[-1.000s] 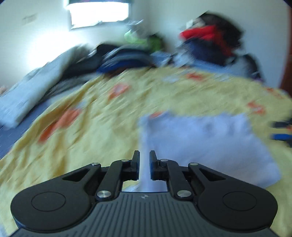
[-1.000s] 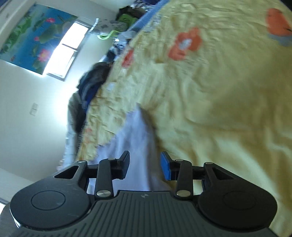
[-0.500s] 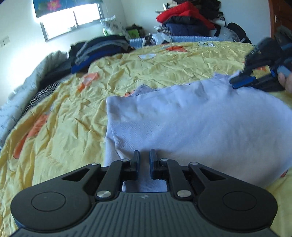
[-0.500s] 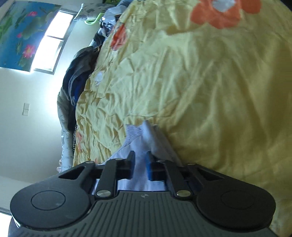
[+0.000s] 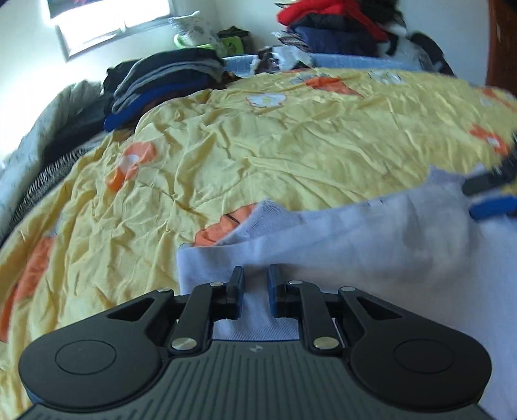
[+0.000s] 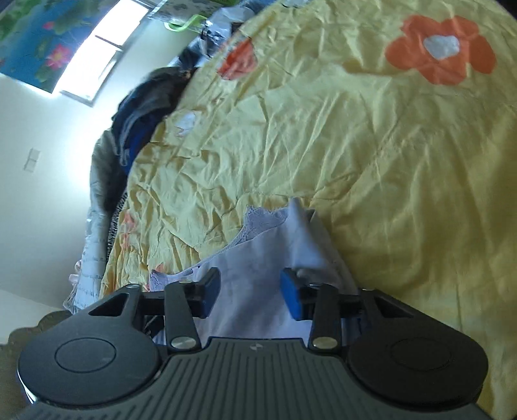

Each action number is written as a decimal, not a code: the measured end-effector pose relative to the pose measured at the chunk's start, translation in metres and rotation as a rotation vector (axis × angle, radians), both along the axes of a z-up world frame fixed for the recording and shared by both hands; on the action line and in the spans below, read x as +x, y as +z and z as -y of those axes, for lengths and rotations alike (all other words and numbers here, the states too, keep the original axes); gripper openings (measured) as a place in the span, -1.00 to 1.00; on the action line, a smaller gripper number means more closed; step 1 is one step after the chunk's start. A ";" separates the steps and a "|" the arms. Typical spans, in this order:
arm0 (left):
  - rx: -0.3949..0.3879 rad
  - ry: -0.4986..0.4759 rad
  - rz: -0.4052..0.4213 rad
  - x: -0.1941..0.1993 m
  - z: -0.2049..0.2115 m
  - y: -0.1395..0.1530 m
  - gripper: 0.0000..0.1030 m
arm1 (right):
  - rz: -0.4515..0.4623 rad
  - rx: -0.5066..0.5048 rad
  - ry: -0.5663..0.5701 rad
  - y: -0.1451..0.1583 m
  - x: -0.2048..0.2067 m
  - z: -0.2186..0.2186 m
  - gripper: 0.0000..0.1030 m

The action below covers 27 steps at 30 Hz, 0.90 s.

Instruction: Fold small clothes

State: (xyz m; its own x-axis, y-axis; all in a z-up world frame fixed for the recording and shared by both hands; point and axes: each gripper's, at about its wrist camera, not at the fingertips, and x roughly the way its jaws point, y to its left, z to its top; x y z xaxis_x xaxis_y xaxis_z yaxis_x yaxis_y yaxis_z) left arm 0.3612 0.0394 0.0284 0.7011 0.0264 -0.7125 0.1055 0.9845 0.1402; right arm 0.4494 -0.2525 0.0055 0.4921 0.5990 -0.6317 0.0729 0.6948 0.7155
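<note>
A pale lilac garment (image 5: 371, 245) lies folded on the yellow flowered bedspread (image 5: 258, 139). My left gripper (image 5: 255, 284) is shut on the garment's near edge, cloth pinched between the narrow jaws. My right gripper (image 6: 248, 287) is open over the garment's other end (image 6: 255, 258), with a raised fold of cloth beside its right fingertip (image 6: 290, 297). It shows blurred at the right edge of the left wrist view (image 5: 491, 194).
A stack of folded dark clothes (image 5: 164, 80) sits at the far left of the bed. A heap of red and navy clothes (image 5: 329, 26) is at the back. A grey quilt (image 5: 29, 135) lies along the left side. A window (image 5: 113, 19) is behind.
My right gripper has opened, letting go of the garment's end. The garment's far edge has settled on the bedspread. My left gripper has stayed shut on the near edge.
</note>
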 end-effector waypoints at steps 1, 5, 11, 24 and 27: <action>-0.010 0.005 0.007 0.003 -0.002 -0.001 -0.72 | -0.004 0.029 -0.007 -0.004 -0.001 0.004 -0.17; 0.059 0.008 0.055 0.008 0.007 -0.007 -0.72 | -0.021 0.037 -0.012 -0.009 -0.001 0.009 -0.34; 0.060 0.009 0.083 -0.041 0.016 0.018 -0.70 | 0.046 -0.033 0.060 0.025 -0.039 0.001 -0.03; 0.023 -0.069 0.142 -0.149 0.027 -0.011 -0.58 | 0.339 -0.430 0.324 0.022 -0.183 -0.023 0.15; 0.000 -0.049 0.094 -0.143 0.027 -0.002 -0.57 | 0.268 -0.393 0.301 0.027 -0.171 -0.019 0.16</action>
State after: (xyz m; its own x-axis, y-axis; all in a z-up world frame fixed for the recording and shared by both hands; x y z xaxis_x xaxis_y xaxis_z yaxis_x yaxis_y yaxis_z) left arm 0.2180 0.0127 0.0260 0.7651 -0.0095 -0.6439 0.1398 0.9785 0.1517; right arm 0.2783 -0.2333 0.0329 0.5097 0.4821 -0.7126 -0.3183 0.8751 0.3645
